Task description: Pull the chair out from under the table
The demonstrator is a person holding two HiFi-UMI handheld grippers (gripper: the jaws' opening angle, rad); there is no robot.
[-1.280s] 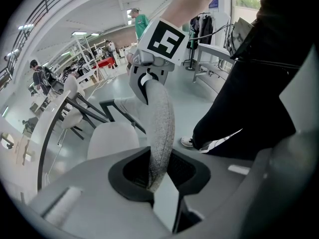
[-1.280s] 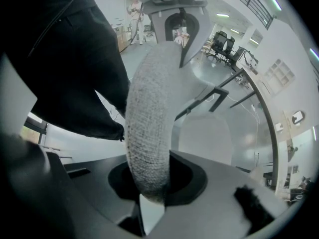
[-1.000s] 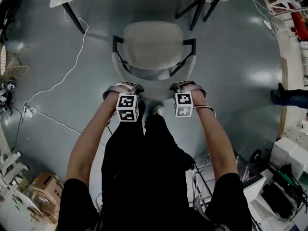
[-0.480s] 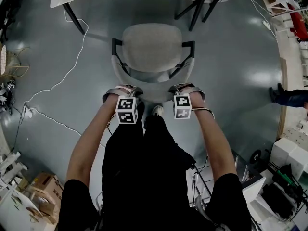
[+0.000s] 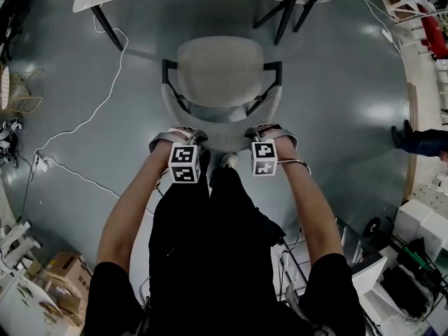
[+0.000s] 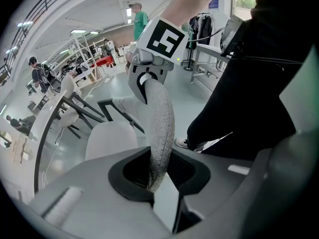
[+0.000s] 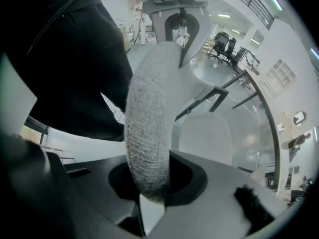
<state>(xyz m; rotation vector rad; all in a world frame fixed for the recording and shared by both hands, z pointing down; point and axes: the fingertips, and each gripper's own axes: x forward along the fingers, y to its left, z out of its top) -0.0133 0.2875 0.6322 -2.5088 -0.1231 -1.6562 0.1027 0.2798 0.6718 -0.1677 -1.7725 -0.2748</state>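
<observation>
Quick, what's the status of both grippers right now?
Left gripper: closed on the chair backrest.
Right gripper: closed on the same chair backrest.

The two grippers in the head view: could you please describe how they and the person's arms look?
The left gripper and right gripper are grey, each carrying a white cube with black square markers. The person wears short black sleeves.

Both arms outstretched and steeply downward — left gripper (image 5: 179,131) and right gripper (image 5: 269,130), fingers clamped on the chair back (image 5: 224,137)
</observation>
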